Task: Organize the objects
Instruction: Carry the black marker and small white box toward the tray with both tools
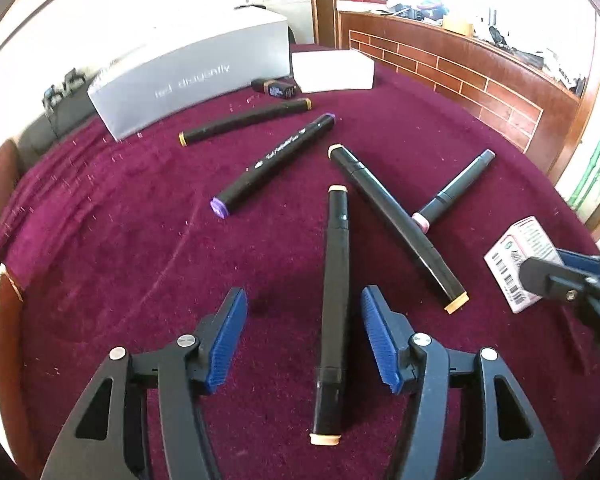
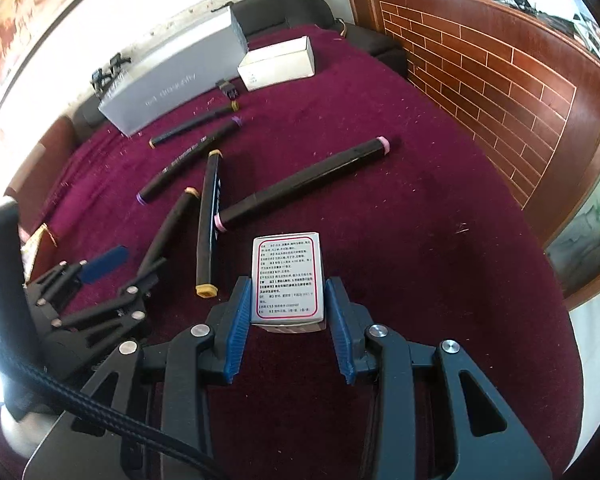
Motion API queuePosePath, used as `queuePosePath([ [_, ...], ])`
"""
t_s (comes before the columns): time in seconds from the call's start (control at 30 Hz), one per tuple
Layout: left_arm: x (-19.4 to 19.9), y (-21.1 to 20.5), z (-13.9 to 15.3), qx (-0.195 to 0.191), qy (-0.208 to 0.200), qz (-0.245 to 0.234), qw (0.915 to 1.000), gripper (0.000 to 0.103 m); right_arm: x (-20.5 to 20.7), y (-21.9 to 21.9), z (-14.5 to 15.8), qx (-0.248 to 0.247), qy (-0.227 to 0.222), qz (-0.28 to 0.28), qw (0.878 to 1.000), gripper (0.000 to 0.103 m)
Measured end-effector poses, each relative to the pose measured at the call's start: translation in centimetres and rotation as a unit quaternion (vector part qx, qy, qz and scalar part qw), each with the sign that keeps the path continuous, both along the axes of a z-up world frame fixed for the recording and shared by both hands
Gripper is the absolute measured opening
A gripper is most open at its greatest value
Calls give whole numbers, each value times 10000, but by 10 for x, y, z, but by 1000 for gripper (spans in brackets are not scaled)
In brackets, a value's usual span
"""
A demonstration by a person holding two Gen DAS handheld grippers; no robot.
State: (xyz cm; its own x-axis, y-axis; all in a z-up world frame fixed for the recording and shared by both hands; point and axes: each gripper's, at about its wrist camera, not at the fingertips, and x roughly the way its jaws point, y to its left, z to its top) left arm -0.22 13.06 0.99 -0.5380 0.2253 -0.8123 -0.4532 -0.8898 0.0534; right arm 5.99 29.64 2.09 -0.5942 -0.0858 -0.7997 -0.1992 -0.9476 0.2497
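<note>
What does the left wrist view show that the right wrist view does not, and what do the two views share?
Only the left wrist view shows the left gripper head-on, jaws apart around a peach-capped marker without pressing it, plus the small box's barcode side.

Only the right wrist view shows the right gripper closed on the small printed box, with its text panel readable as print.

Both show the maroon cloth, the other markers, the grey box and the white box.

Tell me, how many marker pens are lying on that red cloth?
5. The yellow-capped marker lies by the grey box, the purple-capped marker below it, a peach-capped marker between the left gripper fingers, another peach-capped one beside it, and a pink-capped marker rightmost.
</note>
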Motion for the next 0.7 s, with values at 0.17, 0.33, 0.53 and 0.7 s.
queuePosePath([
  [0.17,7,-18,4,267,-222,-130,9993,11,-2,-8,-1,225,-109,5,9997,36],
  [0.33,15,-45,5,627,-365,61,9973,11,-4,-7,-7,256,-154,-89,9995,36],
  [0.53,30,-77,14,979,-446,188,9940,11,6,-12,6,295,36,-165,9994,33],
  [0.7,49,-103,29,1286,-432,231,9905,11,16,-27,30,291,254,-34,9992,33],
])
